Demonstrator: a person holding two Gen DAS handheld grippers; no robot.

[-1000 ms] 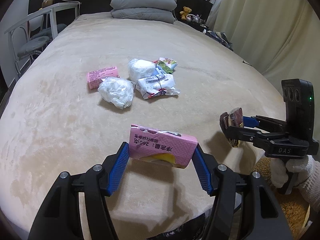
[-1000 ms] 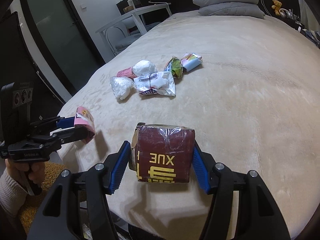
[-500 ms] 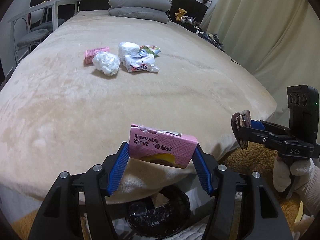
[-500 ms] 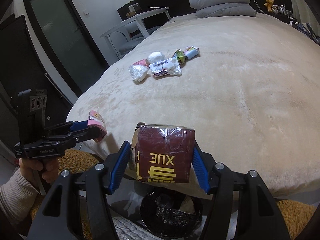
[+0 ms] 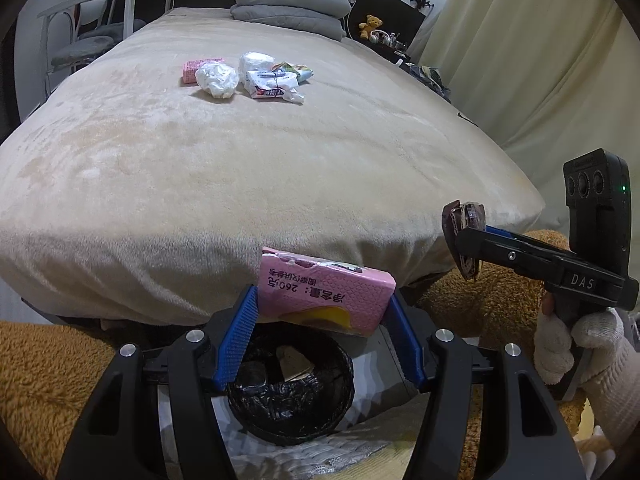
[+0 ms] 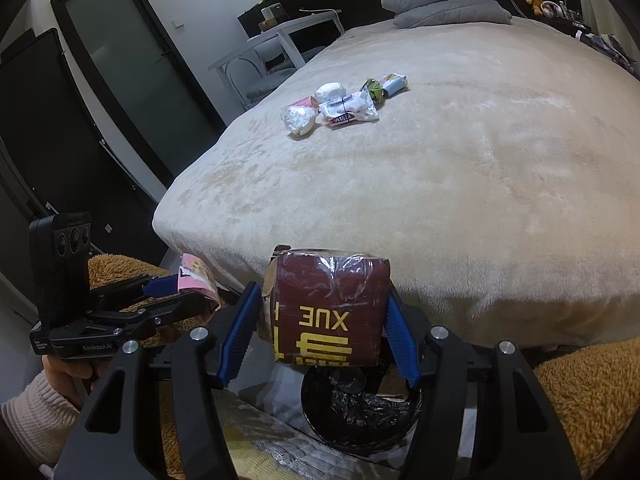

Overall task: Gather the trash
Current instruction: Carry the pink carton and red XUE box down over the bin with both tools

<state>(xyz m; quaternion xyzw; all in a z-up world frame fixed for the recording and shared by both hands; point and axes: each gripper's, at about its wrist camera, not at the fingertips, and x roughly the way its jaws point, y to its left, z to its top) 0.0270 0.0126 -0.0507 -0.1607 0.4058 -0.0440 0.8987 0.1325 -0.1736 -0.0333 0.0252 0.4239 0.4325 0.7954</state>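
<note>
My left gripper [image 5: 322,330] is shut on a pink packet [image 5: 324,296] and holds it above a round bin lined with a black bag [image 5: 292,396] at the foot of the bed. My right gripper [image 6: 320,336] is shut on a dark red box [image 6: 326,312] marked XUE, above the same bin [image 6: 360,416]. Each gripper shows in the other's view: the right one [image 5: 464,240], the left one [image 6: 200,288]. Several pieces of trash [image 5: 248,76] lie in a cluster on the bed [image 6: 344,104].
The beige bed [image 5: 280,152] fills the middle. Grey pillows [image 5: 288,4] lie at its head. A white desk and chair [image 5: 92,20] stand at the left, curtains [image 5: 540,60] at the right. Brown fluffy rugs [image 5: 40,380] flank the bin.
Both grippers have pulled back from over the bed past its foot edge with their loads. The black-lined bin has come into view below them.
</note>
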